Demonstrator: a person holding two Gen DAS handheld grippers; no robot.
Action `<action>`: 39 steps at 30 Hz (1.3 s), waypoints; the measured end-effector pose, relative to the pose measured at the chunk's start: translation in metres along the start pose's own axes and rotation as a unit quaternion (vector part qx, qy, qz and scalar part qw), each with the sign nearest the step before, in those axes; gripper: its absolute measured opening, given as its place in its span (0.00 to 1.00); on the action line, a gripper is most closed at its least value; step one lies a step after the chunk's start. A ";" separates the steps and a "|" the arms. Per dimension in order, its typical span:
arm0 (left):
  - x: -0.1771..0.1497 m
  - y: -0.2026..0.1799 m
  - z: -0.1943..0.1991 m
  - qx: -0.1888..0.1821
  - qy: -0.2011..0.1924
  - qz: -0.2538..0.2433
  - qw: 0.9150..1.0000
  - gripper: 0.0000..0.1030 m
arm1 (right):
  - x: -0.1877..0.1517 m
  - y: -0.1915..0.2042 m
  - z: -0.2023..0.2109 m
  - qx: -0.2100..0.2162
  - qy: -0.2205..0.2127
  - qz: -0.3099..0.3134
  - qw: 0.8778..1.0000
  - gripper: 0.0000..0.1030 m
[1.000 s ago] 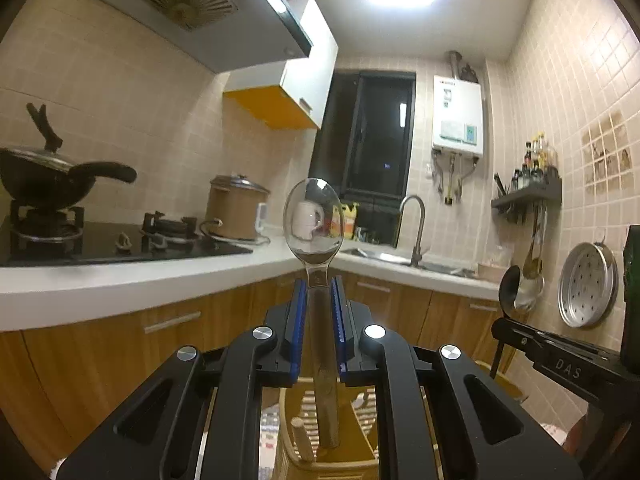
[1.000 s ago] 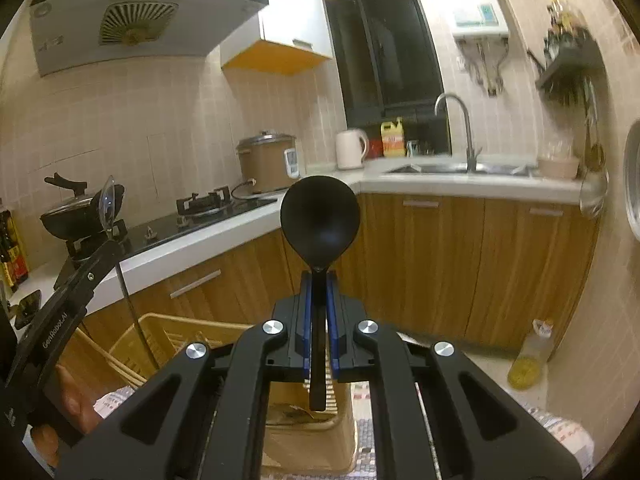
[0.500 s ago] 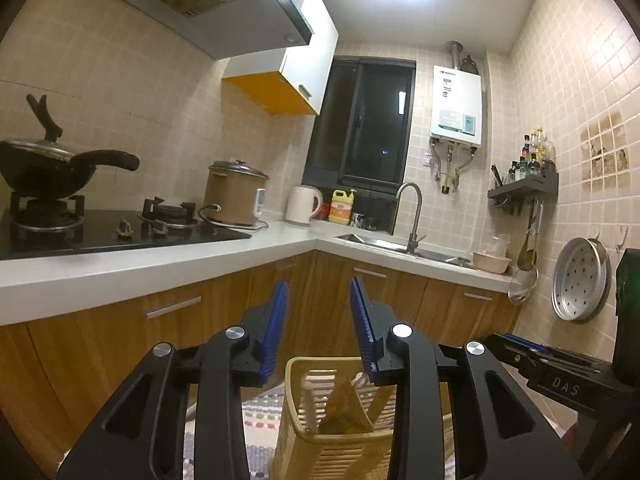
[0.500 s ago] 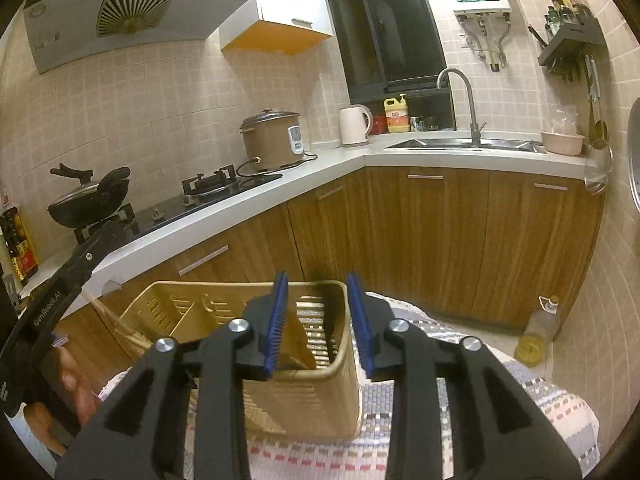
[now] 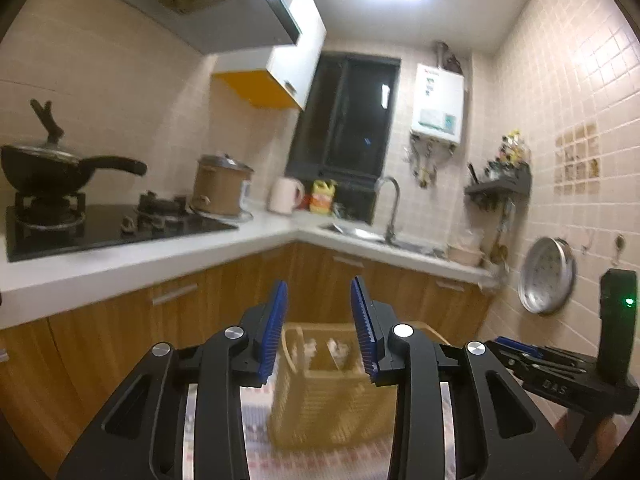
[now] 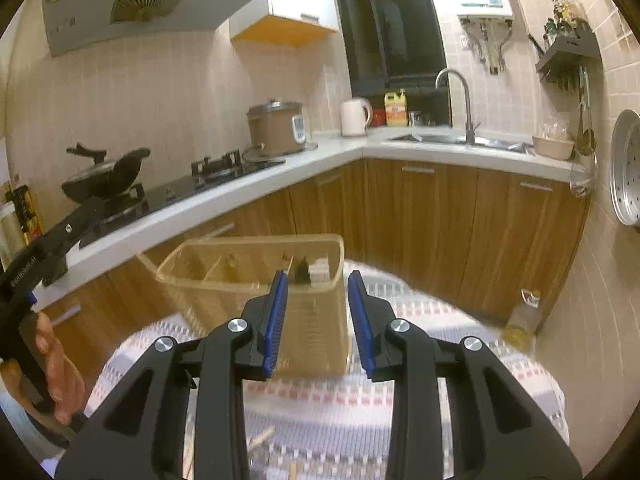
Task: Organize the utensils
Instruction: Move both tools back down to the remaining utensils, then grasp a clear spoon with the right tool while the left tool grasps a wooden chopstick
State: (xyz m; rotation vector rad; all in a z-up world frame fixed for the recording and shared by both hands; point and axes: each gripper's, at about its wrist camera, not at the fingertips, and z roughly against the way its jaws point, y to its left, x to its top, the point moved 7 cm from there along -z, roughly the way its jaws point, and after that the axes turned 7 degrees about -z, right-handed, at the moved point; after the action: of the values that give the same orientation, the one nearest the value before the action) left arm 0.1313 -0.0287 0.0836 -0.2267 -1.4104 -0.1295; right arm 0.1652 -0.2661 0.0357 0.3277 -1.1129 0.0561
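A yellow slatted utensil basket stands on a striped cloth; it also shows in the left wrist view. Utensil tips poke up inside it. My left gripper is open and empty, above and behind the basket. My right gripper is open and empty, just above the basket's near right corner. The left gripper's body shows at the left of the right wrist view. The right gripper's body shows at the right of the left wrist view. A pale wooden utensil lies on the cloth near me.
A white L-shaped counter runs behind, with a black pan on the stove, a rice cooker, a kettle and a sink with tap. Wood cabinets stand below. A metal tray hangs on the right wall.
A second ago my left gripper held a clear spoon and my right a black ladle. Both opened and the utensils dropped into the basket. Both grippers have since pulled back and up.
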 end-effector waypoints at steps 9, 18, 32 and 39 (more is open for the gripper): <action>-0.085 -0.026 -0.003 -0.139 0.259 -0.023 0.956 0.33 | -0.071 0.008 0.016 0.007 0.161 -0.006 0.987 0.28; -0.177 -0.042 -0.006 -0.212 0.433 -0.043 0.875 0.28 | -0.149 0.022 0.018 0.044 0.316 -0.026 0.947 0.28; -0.210 -0.067 -0.023 -0.198 0.454 -0.124 0.860 0.18 | -0.199 0.031 0.020 0.002 0.371 0.041 0.928 0.22; -0.211 -0.078 -0.027 -0.199 0.469 -0.157 0.846 0.18 | -0.201 0.031 0.013 0.002 0.379 0.049 0.924 0.18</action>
State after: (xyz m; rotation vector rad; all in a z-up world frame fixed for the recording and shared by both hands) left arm 0.1063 -0.1203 -0.1219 -0.2244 -0.4074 -0.7123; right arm 0.0579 -0.2169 -0.1307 0.2198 -0.3562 0.2533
